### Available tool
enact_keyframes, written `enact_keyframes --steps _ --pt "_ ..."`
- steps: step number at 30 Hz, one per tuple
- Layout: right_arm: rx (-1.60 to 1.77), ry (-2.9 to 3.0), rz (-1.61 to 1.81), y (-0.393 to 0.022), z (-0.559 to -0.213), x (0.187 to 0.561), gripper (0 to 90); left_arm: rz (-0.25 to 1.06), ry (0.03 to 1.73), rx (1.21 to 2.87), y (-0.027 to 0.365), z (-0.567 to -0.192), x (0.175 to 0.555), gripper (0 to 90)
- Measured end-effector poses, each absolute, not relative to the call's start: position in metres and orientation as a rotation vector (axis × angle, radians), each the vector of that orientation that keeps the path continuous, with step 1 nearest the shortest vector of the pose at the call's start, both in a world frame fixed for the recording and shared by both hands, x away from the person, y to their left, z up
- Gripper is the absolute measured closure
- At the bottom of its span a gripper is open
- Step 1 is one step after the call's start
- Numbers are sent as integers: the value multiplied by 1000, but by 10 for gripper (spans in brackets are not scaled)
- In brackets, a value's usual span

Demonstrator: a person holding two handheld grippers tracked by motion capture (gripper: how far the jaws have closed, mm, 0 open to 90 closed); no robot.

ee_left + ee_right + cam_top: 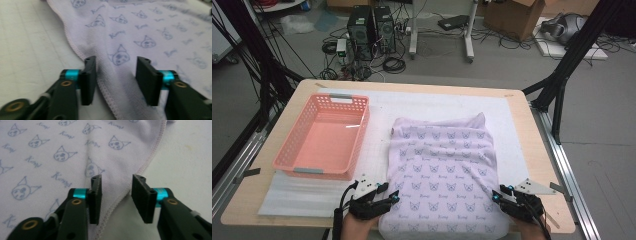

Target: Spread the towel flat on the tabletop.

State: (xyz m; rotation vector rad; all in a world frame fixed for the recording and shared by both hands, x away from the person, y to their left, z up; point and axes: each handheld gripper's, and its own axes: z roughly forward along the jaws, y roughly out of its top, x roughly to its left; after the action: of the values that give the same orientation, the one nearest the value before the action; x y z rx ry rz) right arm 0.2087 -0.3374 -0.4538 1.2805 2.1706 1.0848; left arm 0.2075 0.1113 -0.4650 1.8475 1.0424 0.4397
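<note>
Both grippers sit at the near edge of the table, jaws partly open and gripping nothing. The left gripper straddles the left hem of the lilac printed cloth; the right gripper straddles the right hem, apparently ready to pinch 2 edges for folding. Beyond the left gripper stands the pink basket.
</note>
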Motion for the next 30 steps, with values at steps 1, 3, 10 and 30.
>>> enact_keyframes --steps 1,3,10,30 --pt "1284 2165 1089 -338 -454 208 696 500 1040 1849 110 -467 205 662" --pt "1288 2183 1123 -341 -454 208 853 464 1051 1829 113 -467 205 775" --pt "1272 2216 1122 -347 -452 193 870 413 1062 1828 122 -465 187 860" --pt "1292 2179 1128 -345 -449 198 650 289 1087 1771 125 -462 210 522"
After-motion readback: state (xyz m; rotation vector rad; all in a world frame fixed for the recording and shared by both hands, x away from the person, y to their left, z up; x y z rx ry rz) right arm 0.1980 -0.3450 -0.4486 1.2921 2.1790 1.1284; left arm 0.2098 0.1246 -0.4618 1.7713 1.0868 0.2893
